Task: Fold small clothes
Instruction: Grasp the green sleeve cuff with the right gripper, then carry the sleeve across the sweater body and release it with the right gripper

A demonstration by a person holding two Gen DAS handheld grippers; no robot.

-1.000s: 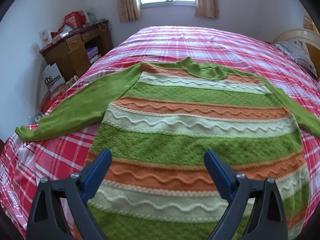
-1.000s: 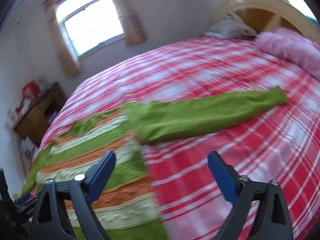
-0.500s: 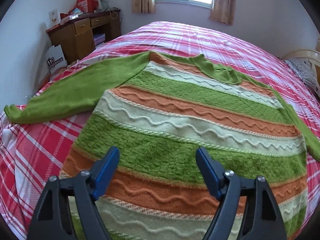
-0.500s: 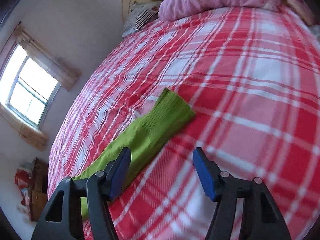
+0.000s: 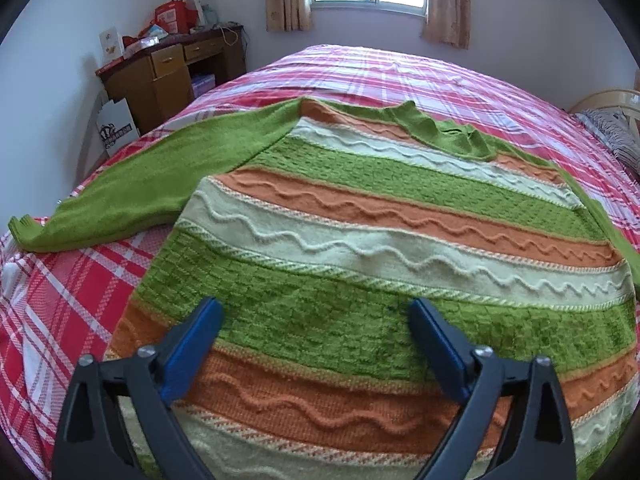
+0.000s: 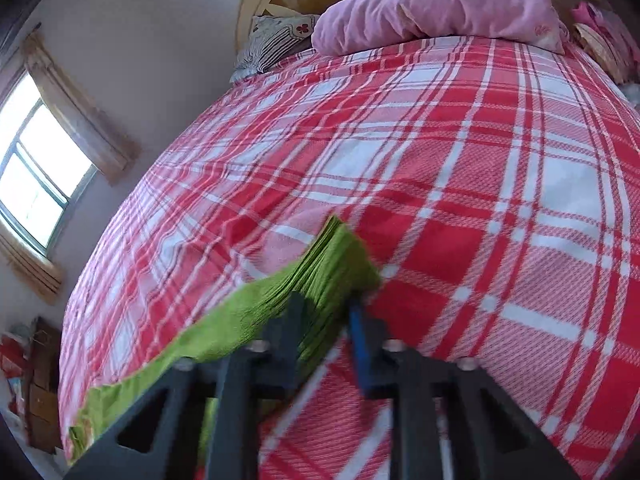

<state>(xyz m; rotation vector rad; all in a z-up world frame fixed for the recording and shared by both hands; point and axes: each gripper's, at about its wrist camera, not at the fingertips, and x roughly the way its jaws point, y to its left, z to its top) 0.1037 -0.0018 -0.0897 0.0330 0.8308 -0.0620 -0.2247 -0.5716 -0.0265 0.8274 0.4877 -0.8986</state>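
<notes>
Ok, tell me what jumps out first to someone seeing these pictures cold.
The striped sweater in green, orange and cream dominates the left wrist view, spread flat on the red plaid bedspread, with the left gripper open above its lower body. In the right wrist view, the right gripper is closed on the green sleeve cuff. A pink pillow lies at the head of the bed.

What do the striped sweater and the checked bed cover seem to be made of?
The sweater looks like thick knitted yarn, probably wool or acrylic: raised wavy cables, ribbed cuff, fuzzy matte surface. The bed cover looks like woven cotton-type cloth: a visible weave grain, flat, not shiny.
</notes>
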